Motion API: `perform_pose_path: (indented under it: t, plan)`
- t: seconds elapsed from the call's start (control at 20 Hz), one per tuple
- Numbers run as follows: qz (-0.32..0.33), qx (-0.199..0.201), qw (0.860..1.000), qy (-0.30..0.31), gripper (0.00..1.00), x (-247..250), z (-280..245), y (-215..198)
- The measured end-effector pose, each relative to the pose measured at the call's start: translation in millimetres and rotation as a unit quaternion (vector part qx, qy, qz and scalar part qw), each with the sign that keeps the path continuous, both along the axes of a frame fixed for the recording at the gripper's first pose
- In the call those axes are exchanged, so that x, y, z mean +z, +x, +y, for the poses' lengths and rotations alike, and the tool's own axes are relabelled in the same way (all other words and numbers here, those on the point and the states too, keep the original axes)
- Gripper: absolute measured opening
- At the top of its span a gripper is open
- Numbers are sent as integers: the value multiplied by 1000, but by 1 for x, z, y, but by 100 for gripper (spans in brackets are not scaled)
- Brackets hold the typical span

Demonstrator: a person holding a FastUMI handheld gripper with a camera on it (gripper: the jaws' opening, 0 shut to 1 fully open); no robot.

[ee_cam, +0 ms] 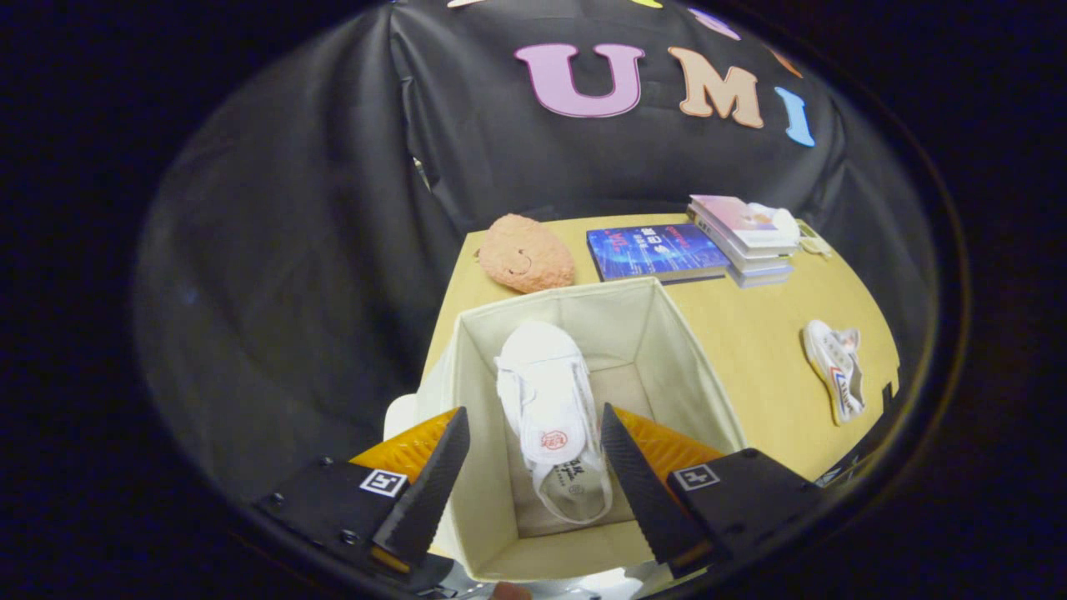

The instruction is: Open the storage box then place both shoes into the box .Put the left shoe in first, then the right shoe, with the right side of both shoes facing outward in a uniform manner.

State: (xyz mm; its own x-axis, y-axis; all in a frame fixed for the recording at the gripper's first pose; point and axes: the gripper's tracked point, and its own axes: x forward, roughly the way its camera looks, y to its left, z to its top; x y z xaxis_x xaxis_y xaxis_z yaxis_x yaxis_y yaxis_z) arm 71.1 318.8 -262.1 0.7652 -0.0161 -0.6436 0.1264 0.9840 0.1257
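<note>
The cream fabric storage box (692, 367) stands open on the wooden table, right below my fingers. A white shoe (546, 392) with a red round mark on its tongue lies inside the box, toe pointing away from me, seen between the two fingers. My gripper (533, 425) hovers above the box's mouth, open, with a gap on each side of the shoe and neither finger touching it. The second white shoe (836, 367), with red and blue stripes, lies on its side on the table to the right of the box.
Beyond the box lie an orange plush toy (525, 252), a blue book (654, 252) and a stack of books (744, 237) with a small white thing on top. Bare table (750, 333) separates the box from the second shoe. The table's left edge runs beside the box.
</note>
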Motion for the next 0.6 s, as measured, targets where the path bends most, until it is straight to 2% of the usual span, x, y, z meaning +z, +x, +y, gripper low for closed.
perform_pose_path:
  t: [0.2,0.35,0.6]
  plan:
    - [-35,12,999,-12,100,35,-38,-20]
    - [-84,15,996,-34,100,67,-84,-32]
    - [-96,-45,993,-54,100,71,-190,-59]
